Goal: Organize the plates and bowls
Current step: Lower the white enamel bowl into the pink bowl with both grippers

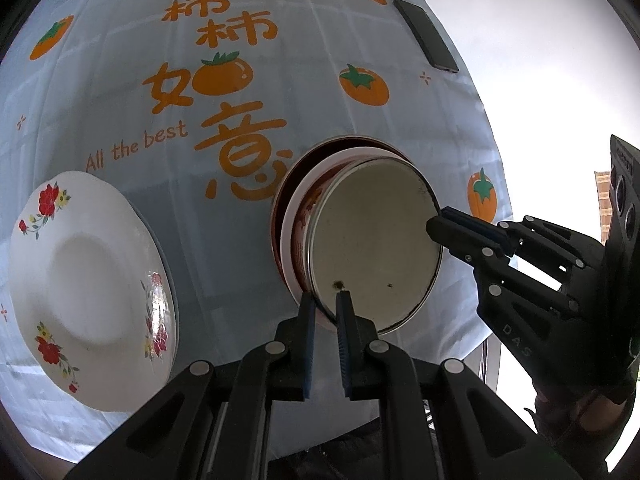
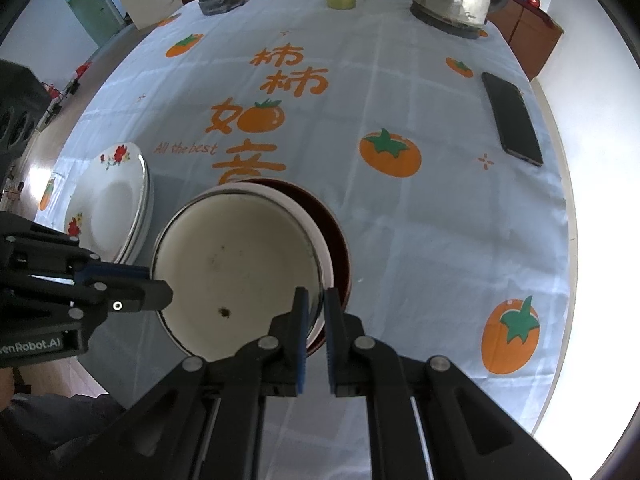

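I see the table [image 2: 400, 240] carrying stacked flowered plates [image 2: 108, 204] at left. Centre: enamel bowl [image 2: 236, 268] nested in a white bowl and a red one. My left claw [image 1: 325, 312] and right claw [image 2: 316, 308] each pinch its rim, nearly closed.

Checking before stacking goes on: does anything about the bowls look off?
The top bowl has dark specks inside and dark marks along its rim, so it looks dirty or chipped. It sits off-centre in the white bowl and red bowl. Both the left gripper and right gripper pinch its rim.
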Demonstrator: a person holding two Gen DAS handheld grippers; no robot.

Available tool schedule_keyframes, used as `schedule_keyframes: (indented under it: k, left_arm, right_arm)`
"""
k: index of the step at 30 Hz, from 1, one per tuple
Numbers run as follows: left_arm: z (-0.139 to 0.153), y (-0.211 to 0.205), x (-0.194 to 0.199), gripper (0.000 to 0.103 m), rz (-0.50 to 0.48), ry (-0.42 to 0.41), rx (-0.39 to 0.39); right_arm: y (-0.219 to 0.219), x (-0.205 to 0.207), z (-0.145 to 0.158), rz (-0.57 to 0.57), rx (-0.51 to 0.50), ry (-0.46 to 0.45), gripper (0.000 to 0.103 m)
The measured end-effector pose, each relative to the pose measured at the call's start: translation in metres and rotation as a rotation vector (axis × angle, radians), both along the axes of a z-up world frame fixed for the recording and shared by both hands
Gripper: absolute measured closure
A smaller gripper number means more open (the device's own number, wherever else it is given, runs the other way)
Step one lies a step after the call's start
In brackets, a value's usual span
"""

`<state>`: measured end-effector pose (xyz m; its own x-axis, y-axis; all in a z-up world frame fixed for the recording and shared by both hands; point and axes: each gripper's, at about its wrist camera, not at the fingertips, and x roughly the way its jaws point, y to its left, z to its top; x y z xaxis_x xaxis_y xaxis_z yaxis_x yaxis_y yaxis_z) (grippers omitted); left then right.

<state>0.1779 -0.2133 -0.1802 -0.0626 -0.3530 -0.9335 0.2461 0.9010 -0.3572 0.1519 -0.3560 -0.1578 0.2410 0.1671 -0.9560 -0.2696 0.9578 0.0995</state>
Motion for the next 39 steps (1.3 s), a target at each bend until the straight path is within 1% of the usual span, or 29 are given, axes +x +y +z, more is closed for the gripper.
schedule_keyframes:
  k: [12, 20, 32, 38, 39]
  left_arm:
    - [0.001, -0.001, -0.002, 0.092, 0.0, -0.025, 0.014]
    - [0.006, -0.009, -0.003, 0.092, -0.028, -0.078, 0.049]
    - [0.005, -0.009, -0.002, 0.091, -0.034, -0.087, 0.048]
    - [0.009, -0.015, -0.003, 0.091, -0.061, -0.138, 0.083]
    - [0.01, -0.016, -0.004, 0.09, -0.068, -0.151, 0.091]
  right_arm:
    - [-0.001, -0.003, 0.0, -0.016, 0.007, -0.014, 0.096]
    - [-0.001, -0.003, -0.001, -0.012, -0.005, -0.02, 0.096]
    - [-0.002, -0.003, -0.001, -0.013, -0.002, -0.019, 0.096]
    - [-0.003, -0.002, -0.002, -0.015, 0.003, -0.021, 0.096]
    - [-0.003, -0.002, -0.002, -0.015, 0.005, -0.022, 0.096]
